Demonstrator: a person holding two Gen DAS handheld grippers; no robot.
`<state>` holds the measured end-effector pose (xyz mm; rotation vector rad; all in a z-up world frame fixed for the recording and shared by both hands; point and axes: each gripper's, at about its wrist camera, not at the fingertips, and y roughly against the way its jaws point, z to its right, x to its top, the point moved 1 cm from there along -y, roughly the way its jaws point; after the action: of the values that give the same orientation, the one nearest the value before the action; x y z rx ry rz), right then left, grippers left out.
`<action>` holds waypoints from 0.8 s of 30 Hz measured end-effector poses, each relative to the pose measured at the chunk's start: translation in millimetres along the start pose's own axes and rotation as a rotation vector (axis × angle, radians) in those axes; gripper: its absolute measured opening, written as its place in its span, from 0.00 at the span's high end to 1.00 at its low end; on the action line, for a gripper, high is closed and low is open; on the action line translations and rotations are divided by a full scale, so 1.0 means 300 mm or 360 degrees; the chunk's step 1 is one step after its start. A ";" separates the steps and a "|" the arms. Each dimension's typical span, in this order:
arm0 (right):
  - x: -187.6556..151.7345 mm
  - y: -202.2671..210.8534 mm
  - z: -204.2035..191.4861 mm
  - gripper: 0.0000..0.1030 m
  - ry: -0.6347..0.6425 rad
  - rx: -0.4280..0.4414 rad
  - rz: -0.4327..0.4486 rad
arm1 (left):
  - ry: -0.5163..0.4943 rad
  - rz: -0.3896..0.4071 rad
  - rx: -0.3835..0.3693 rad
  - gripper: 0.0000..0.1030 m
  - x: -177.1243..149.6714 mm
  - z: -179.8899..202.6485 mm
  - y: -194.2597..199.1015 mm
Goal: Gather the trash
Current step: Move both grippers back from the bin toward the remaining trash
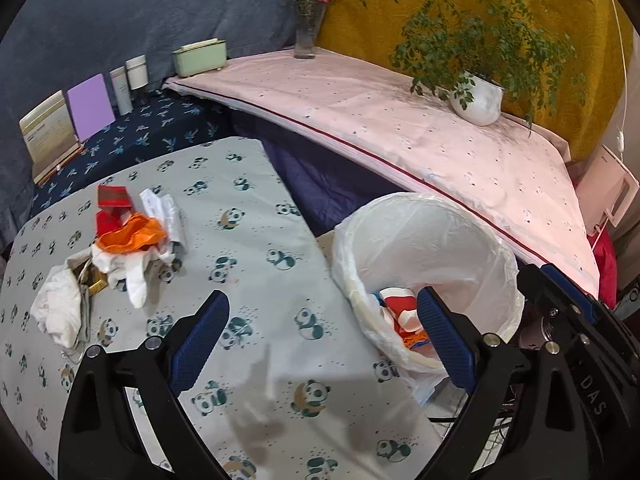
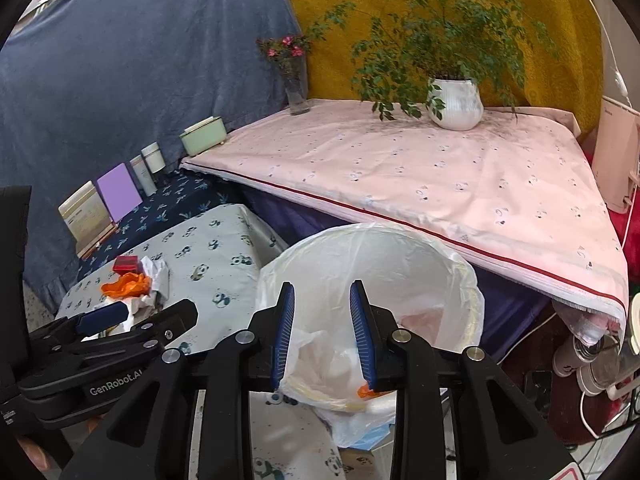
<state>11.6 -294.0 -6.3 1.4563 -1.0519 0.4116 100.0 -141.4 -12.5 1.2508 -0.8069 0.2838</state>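
A pile of trash lies on the panda-print table (image 1: pixel 256 248): an orange wrapper (image 1: pixel 132 236), a red carton (image 1: pixel 114 200) and crumpled white paper (image 1: pixel 60 308). My left gripper (image 1: pixel 324 336) hangs open and empty above the table's near part, right of the pile. The bin (image 1: pixel 424 256) with its white liner stands at the table's right edge, with red and orange scraps (image 1: pixel 400 312) inside. My right gripper (image 2: pixel 323 332) hovers over the bin (image 2: pixel 372 264), its jaws apart with nothing between them. An orange scrap (image 2: pixel 366 390) lies in the liner below. The left gripper (image 2: pixel 104 314) shows beside the pile (image 2: pixel 128 284).
A pink-covered table (image 1: pixel 420 132) stands behind the bin, carrying a potted plant (image 1: pixel 478 100) and a flower vase (image 1: pixel 306 36). Cards, small jars and a green box (image 1: pixel 200 58) line the dark blue shelf at the back left. Cables and bottles (image 2: pixel 580 360) crowd the floor at right.
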 end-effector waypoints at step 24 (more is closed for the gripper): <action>-0.071 0.117 -0.373 0.63 0.0234 0.0191 -0.0016 | 0.0250 0.0068 0.0216 0.12 -0.146 -0.373 0.232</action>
<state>9.2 -178.1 21.4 1.5121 -0.9152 0.5741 70.5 -6.1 -1.4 1.3211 -0.6885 0.4718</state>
